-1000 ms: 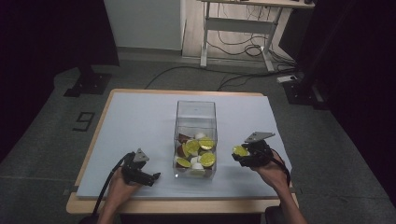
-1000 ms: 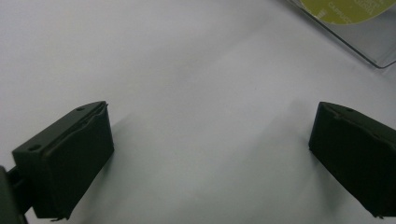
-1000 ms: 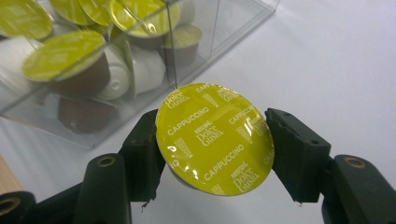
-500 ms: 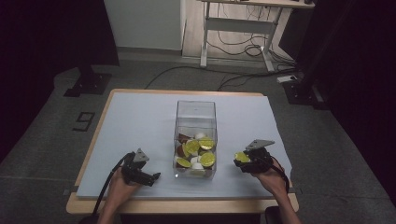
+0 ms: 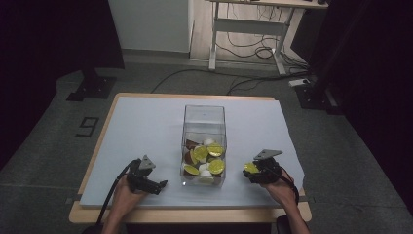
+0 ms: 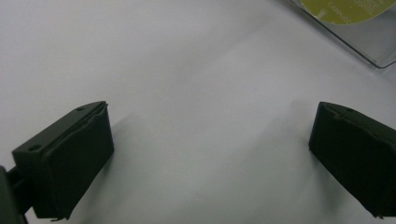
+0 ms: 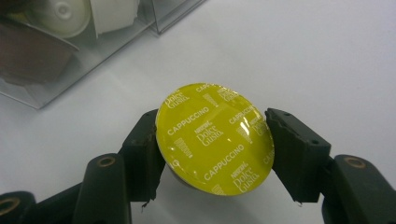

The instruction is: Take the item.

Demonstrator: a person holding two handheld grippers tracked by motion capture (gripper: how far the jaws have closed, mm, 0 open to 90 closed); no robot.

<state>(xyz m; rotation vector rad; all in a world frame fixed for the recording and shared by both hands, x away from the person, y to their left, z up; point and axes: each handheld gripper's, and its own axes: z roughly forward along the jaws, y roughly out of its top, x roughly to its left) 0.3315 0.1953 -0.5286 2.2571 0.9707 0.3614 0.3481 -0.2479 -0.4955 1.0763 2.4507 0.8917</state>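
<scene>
While the right gripper [image 7: 212, 144] clamped the yellow-lidded capsule [image 7: 214, 139] by its sides, low over the white sheet [image 5: 146, 126] to the right of the clear box [image 5: 204, 117], we judged the capsule light, its plastic cup stiff, its glossy foil lid slippery and easily dented. We took the rim wall under the lid for the best hold, never the foil face. Our left gripper [image 6: 210, 154] stood with jaws wide apart and nothing between them, near the box's corner, over bare sheet.
</scene>
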